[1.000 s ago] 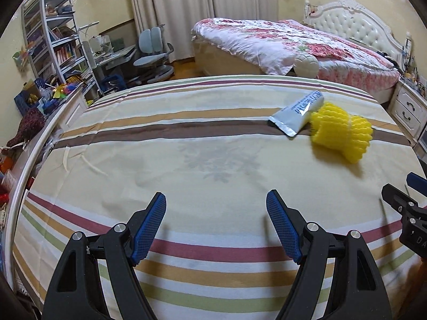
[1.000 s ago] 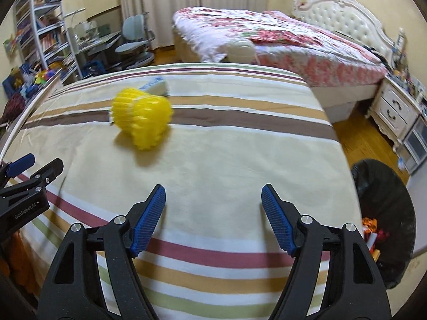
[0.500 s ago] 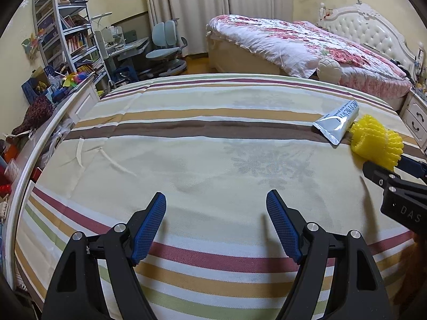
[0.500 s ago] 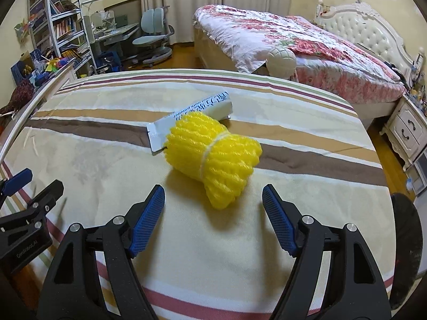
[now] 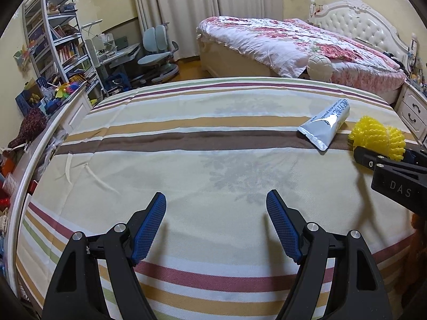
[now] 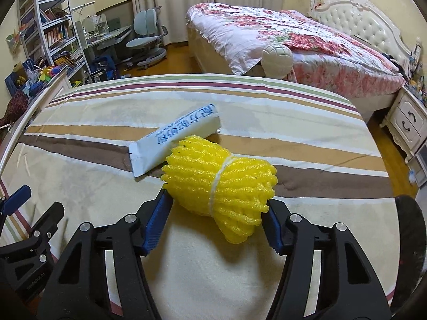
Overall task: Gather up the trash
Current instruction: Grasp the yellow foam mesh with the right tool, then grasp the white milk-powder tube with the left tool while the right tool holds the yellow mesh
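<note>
From the left wrist view we see our left claw [image 5: 216, 224] spread wide over the striped cloth [image 5: 186, 144], nothing between its blue pads. Off to its left stand the bookshelf [image 5: 58, 40] and a desk chair [image 5: 157, 53]; ahead and to its right lies the silver sachet [image 5: 324, 125], and just right of that the yellow foam net [image 5: 376, 136], partly hidden behind the black finger of our other tool at the frame's edge. This view gives the sachet in full but only a corner of the net.

The right wrist view supplies what the first cannot. Our left tool shows only at the lower left edge. Our right claw [image 6: 217, 220] is closing around the yellow foam net [image 6: 221, 184], a bundle tied round its middle with a pale string. The net sits squarely between the two fingers, and both pads look to meet its sides, the left pad at the bundle's lower left, the right pad mostly hidden behind its bulge. The sachet [image 6: 173, 140] lies just beyond the net, ahead and left of the claw, one end tucked behind the bundle. Far to the claw's right, at the lower frame edge, a dark bin rim [image 6: 411, 229] shows, which the left view does not show. Beyond everything stands the floral bed [image 6: 293, 40].
</note>
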Demonstrator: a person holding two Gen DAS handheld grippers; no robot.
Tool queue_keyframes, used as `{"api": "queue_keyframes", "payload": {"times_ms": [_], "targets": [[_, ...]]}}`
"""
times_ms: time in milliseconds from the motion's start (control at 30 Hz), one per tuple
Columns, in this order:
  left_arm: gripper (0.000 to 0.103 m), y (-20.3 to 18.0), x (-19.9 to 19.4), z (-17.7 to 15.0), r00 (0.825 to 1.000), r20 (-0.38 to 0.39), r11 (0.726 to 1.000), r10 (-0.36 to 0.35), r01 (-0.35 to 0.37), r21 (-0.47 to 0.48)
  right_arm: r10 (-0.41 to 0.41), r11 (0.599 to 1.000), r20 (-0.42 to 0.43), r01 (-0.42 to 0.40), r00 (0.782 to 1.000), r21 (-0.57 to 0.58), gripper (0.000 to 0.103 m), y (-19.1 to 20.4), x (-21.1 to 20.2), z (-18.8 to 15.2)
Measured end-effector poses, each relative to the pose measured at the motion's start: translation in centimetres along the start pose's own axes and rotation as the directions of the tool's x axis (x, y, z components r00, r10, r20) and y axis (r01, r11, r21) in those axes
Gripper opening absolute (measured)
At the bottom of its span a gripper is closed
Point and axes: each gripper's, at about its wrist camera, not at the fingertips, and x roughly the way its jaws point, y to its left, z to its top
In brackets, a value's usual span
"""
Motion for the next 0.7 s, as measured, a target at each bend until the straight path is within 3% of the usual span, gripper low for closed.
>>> {"api": "queue_keyframes", "payload": {"times_ms": [367,700], "targets": [[0.075,-5.4,1.1,2.3,0.997,0.018,0.992,-0.078,0.076,0.1,-0.077,0.994,-0.011,0.077,0.997,0.079,0.061,-7.1,-0.4,-0.6],[0.075,-8.9,2.3,4.1,0.995,0.023,0.982,-0.099,0.094,0.162,-0.066,0.994,-0.019,0.067,0.998,0.091,0.061,-7.8,-0.1,-0.5]]}}
